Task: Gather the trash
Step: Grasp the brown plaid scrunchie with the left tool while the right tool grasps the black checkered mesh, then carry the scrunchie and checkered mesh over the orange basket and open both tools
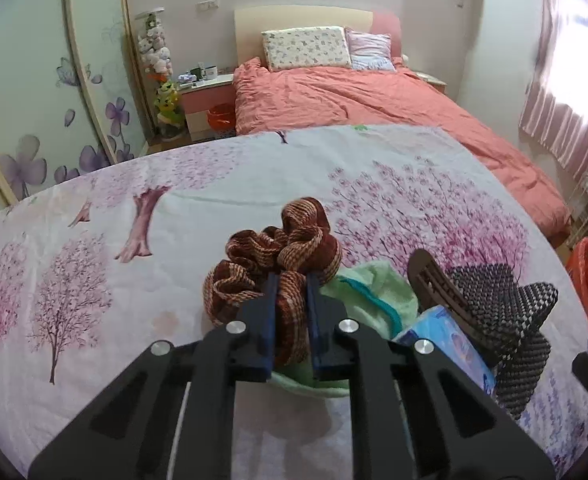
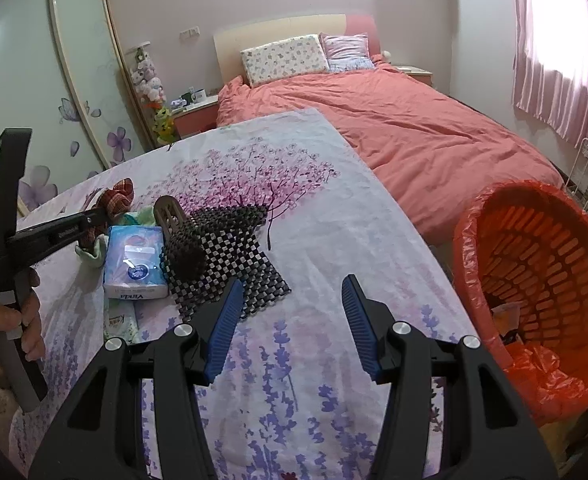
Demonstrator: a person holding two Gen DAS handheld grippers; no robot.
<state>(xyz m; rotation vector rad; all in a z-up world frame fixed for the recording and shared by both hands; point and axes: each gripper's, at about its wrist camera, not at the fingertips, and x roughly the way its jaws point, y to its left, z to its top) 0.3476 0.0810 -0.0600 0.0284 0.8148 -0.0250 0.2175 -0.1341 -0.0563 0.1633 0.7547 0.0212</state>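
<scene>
On the flower-printed sheet lies a brown striped scrunchie, and my left gripper is shut on one fold of it. Beside it sit a green cloth, a blue tissue pack, a brown comb and a black-and-white checkered mat. In the right wrist view the scrunchie shows at the far left, with the left gripper's fingers on it. My right gripper stands open above the sheet with nothing between its fingers, near the mat and tissue pack.
An orange basket lined with an orange bag stands to the right of the sheet, some scraps inside. Beyond is a bed with a coral duvet and pillows. A person's hand holds the left gripper's handle. Wardrobe doors stand at left.
</scene>
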